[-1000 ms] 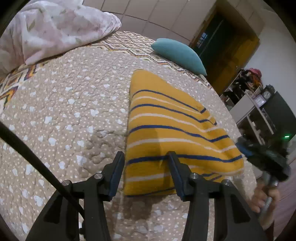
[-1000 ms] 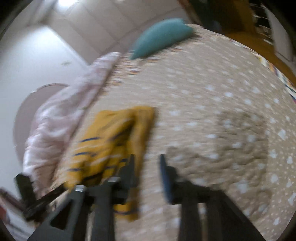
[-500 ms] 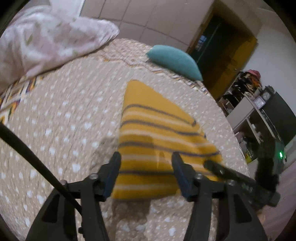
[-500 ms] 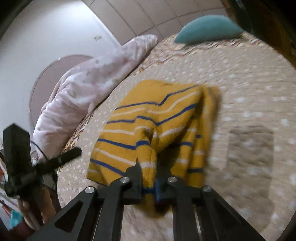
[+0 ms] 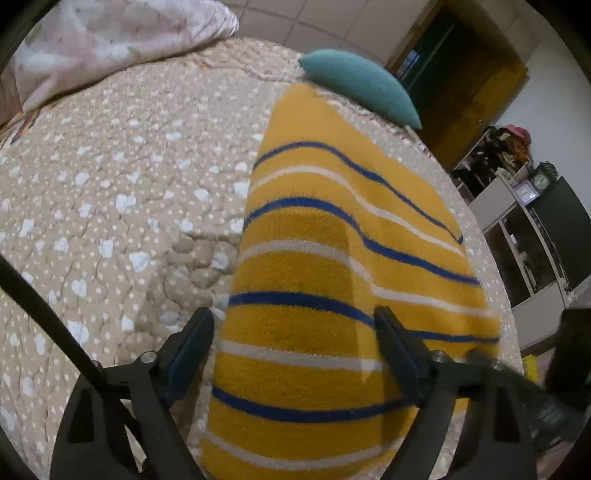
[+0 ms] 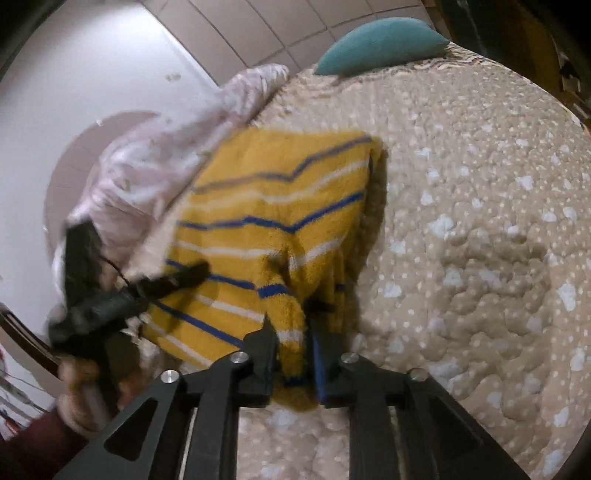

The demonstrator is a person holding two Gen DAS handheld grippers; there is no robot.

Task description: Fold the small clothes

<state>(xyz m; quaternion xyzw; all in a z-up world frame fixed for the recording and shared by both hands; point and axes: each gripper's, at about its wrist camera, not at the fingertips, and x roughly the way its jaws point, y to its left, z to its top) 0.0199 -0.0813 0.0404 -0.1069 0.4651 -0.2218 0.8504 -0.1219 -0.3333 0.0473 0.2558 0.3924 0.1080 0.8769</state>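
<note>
Right tool clenched on striped garment corner (bunched); left tool released, straddling garment on bedspread.

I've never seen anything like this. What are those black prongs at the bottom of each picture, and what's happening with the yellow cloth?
No robot here: a person holds a two-fingered claw in each hand, each carrying a camera looking along its fingers. One picture is from the left claw, open and hovering over a yellow striped garment on the spotted bedspread. The other is from the right claw, shut on that garment's edge, lifting it. A teal pillow and pink blanket lie further back.
</note>
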